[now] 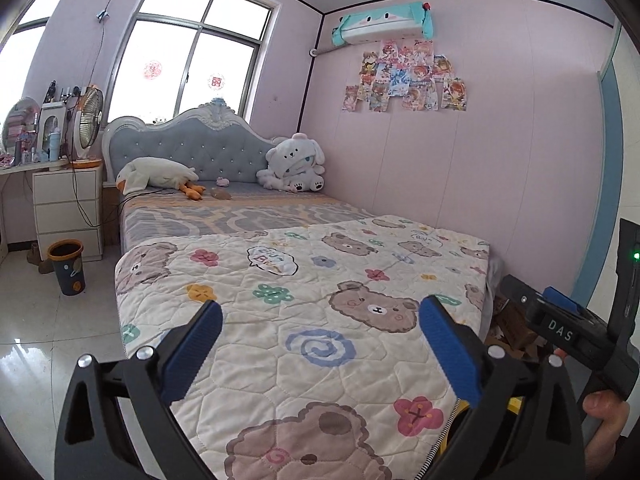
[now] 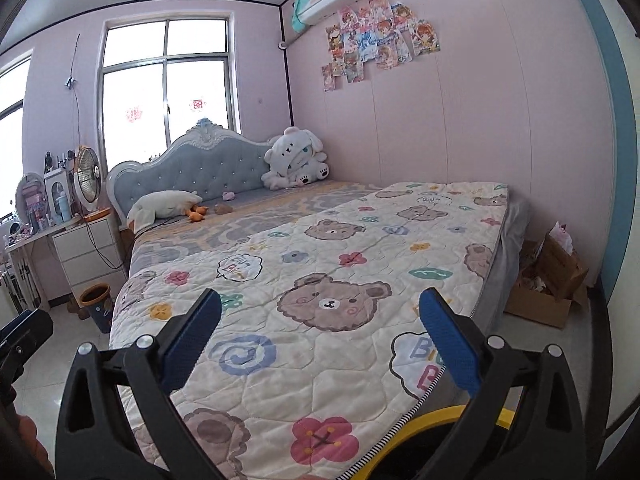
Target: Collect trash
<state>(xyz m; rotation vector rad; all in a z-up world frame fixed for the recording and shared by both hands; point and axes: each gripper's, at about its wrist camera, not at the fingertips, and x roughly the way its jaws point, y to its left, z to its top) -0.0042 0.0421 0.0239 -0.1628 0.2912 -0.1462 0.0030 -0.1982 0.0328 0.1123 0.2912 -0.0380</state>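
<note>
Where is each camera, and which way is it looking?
Left wrist: sits on the left hand-held gripper, open, facing up the bed toward the window; the right hand-held gripper shows at the right edge.
Right wrist: sits on the right hand-held gripper, open, facing the same way, with a cardboard box at right.
Both share the bed, window and trash bin.

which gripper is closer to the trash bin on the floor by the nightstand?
Left, most likely. The trash bin sits left of the bed; the left gripper hovers over the bed's foot nearer that side, and the right gripper is beside it, farther toward the wall side. Both are open, empty.
</note>
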